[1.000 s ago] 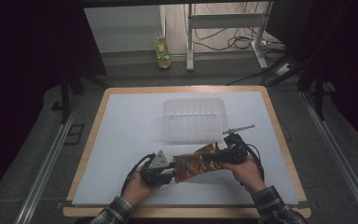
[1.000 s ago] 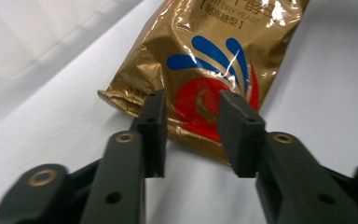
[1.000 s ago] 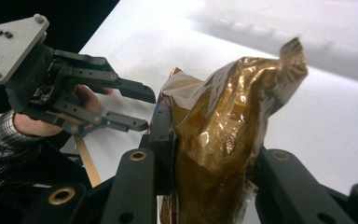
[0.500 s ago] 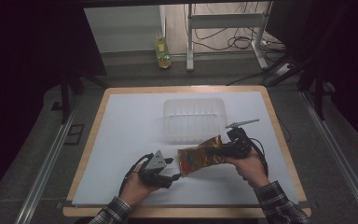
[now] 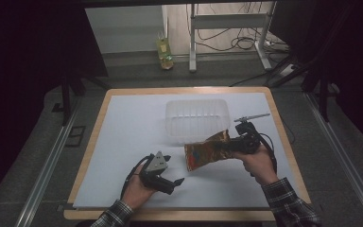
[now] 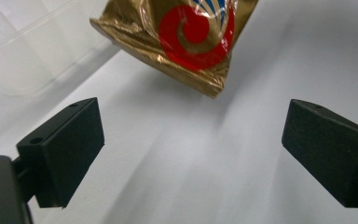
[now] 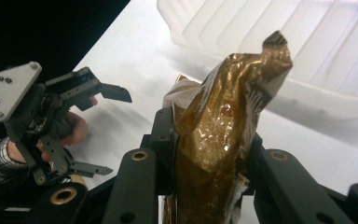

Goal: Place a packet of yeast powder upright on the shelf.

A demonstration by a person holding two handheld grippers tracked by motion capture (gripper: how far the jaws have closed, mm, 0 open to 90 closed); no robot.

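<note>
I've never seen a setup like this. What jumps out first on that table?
The shiny gold snack bag with a red swirl, clamped in the right hand-held gripper and held off the white table, right of centre. Just behind it sits a clear plastic tub. The left hand-held gripper rests near the front edge, open and holding nothing.

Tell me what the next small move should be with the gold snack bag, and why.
Probably carry the gold snack bag forward over the clear plastic tray. The right hand-held gripper is clamped on one end and holds it off the white table, the left hand-held gripper is open and apart from it, and the tray looks empty.
</note>
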